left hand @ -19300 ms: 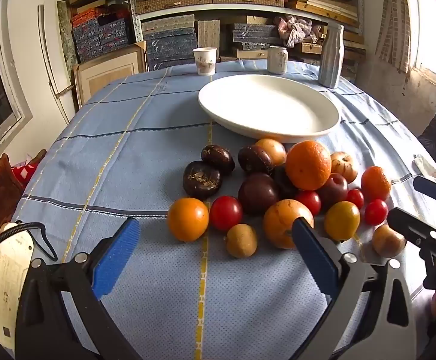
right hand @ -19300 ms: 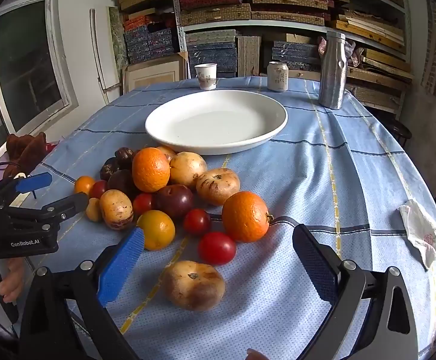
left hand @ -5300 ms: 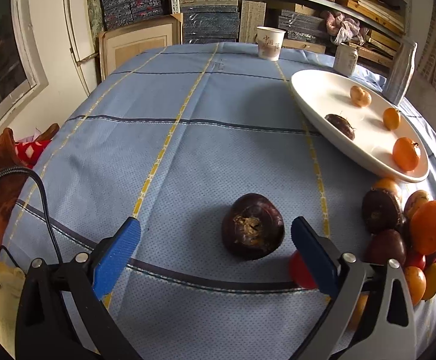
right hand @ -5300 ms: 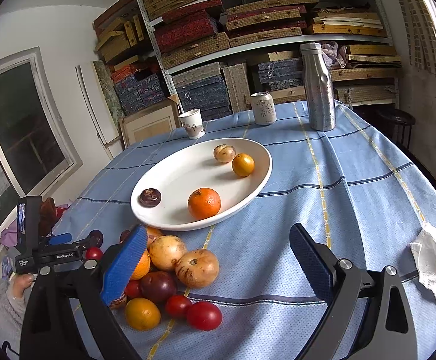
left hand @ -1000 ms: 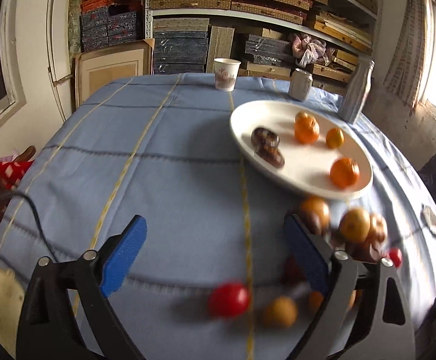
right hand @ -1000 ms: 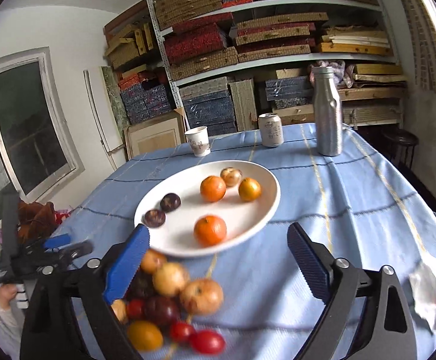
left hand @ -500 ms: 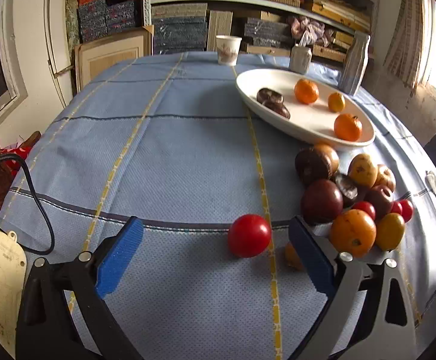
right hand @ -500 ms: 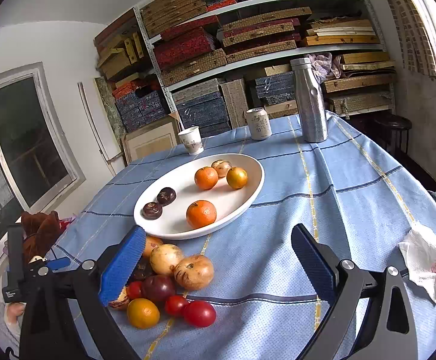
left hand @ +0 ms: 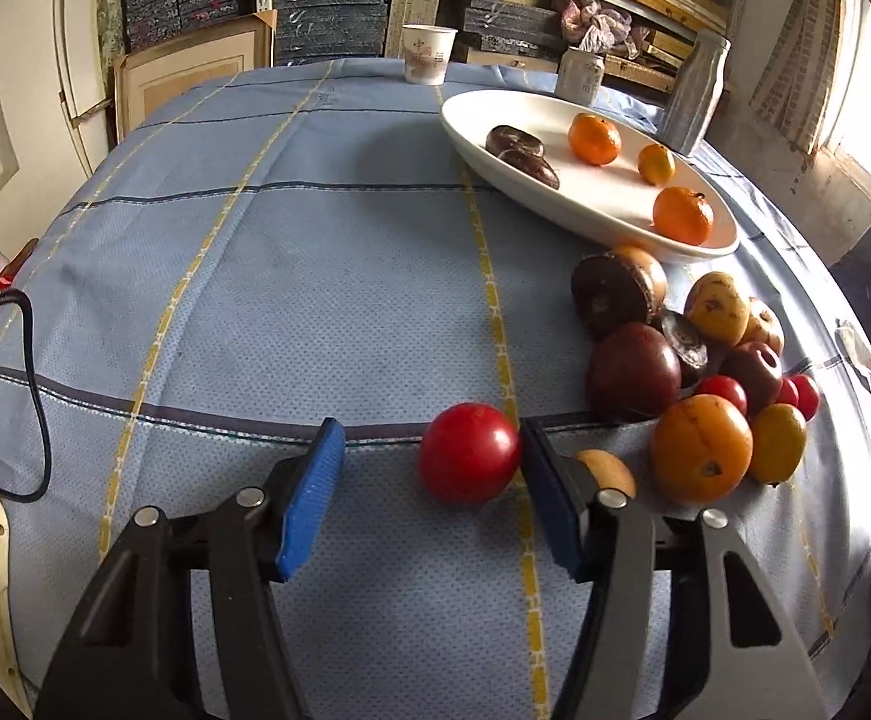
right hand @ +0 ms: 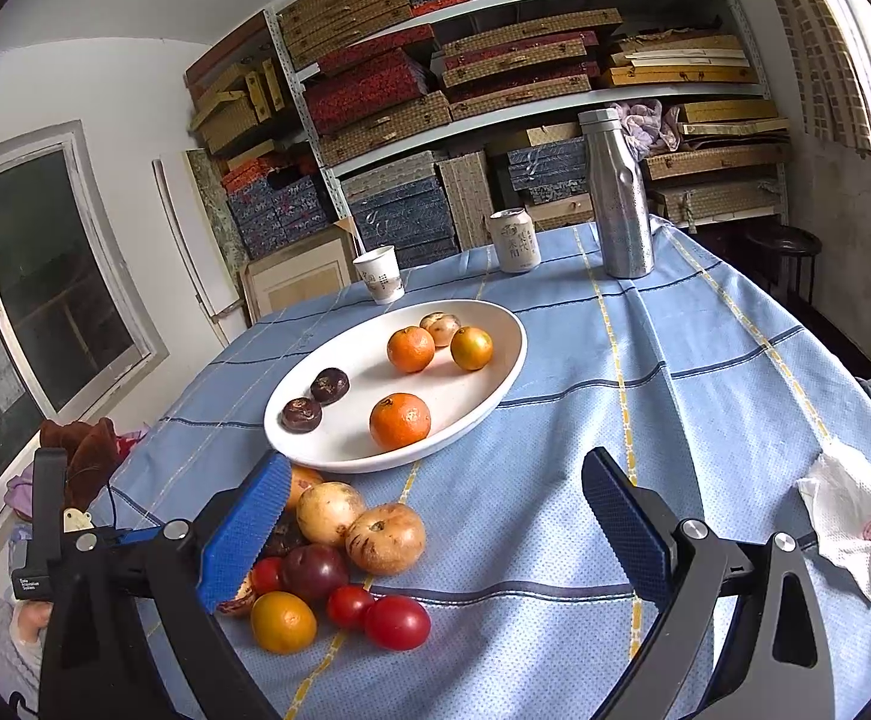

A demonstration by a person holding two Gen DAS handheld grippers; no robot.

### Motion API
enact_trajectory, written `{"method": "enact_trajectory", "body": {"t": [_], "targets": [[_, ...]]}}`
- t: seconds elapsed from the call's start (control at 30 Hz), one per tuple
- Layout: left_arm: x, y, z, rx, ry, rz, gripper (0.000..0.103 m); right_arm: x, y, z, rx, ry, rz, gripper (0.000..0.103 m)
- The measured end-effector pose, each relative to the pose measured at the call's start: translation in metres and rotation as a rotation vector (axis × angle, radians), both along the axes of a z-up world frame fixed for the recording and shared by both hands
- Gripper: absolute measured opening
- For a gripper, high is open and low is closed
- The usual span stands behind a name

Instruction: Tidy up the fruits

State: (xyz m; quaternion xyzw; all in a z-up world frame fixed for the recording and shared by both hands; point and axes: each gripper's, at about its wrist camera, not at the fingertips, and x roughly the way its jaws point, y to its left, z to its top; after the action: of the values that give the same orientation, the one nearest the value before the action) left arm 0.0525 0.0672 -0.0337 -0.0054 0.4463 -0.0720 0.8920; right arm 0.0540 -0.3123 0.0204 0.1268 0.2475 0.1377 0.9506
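A red tomato (left hand: pixel 469 452) lies on the blue tablecloth between the fingers of my left gripper (left hand: pixel 429 483). The right pad touches it; the left pad stands apart, so the gripper is open. A heap of fruit (left hand: pixel 690 372) lies to its right, below the white plate (left hand: pixel 603 204). The plate (right hand: pixel 339 450) holds oranges (right hand: pixel 400 420) and two dark fruits (right hand: pixel 315 399). My right gripper (right hand: pixel 435 531) is open and empty, held above the cloth beside the heap (right hand: pixel 339 564). The left gripper's body (right hand: pixel 51 546) shows at the far left.
A paper cup (right hand: pixel 380 275), a can (right hand: pixel 514 240) and a steel bottle (right hand: pixel 618 195) stand behind the plate. A crumpled napkin (right hand: pixel 858 525) lies at the right. Shelves of boxes fill the back wall. The table edge curves away at left and right.
My left gripper has moved in on the red tomato and its fingers have narrowed around it. The right gripper has hardly moved.
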Motion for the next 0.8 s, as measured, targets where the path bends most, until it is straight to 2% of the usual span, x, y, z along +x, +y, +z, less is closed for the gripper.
{"method": "enact_trajectory", "body": {"t": [0.07,0.13,0.2,0.33,0.43,0.6,0.7,0.77,0.8], "targets": [[0.001,-0.002,0.000,-0.003,0.000,-0.008,0.052,0.000,0.000,0.000,-0.004,0.003,0.001,0.098],[0.000,-0.004,0.000,-0.014,-0.002,-0.024,0.036,0.000,0.001,0.000,-0.006,0.004,0.000,0.098],[0.000,-0.007,0.001,-0.022,-0.004,-0.041,0.031,0.000,0.001,-0.001,-0.006,0.006,0.001,0.098],[-0.002,-0.007,0.001,-0.025,-0.009,-0.032,0.031,0.001,0.004,-0.001,-0.016,0.014,0.018,0.098],[-0.003,0.000,0.003,-0.031,-0.016,0.006,0.031,-0.002,0.011,-0.006,-0.029,0.047,0.071,0.098],[-0.002,0.008,0.002,-0.035,-0.009,0.038,0.031,-0.013,0.036,-0.019,-0.150,0.090,0.158,0.097],[-0.003,0.006,0.002,-0.026,-0.014,0.030,0.031,-0.014,0.045,-0.023,-0.181,0.107,0.188,0.086],[-0.003,0.006,0.002,-0.028,-0.010,0.031,0.031,-0.011,0.045,-0.027,-0.182,0.139,0.183,0.074],[-0.003,0.007,0.002,-0.031,-0.008,0.032,0.031,-0.011,0.043,-0.029,-0.178,0.157,0.179,0.071]]}}
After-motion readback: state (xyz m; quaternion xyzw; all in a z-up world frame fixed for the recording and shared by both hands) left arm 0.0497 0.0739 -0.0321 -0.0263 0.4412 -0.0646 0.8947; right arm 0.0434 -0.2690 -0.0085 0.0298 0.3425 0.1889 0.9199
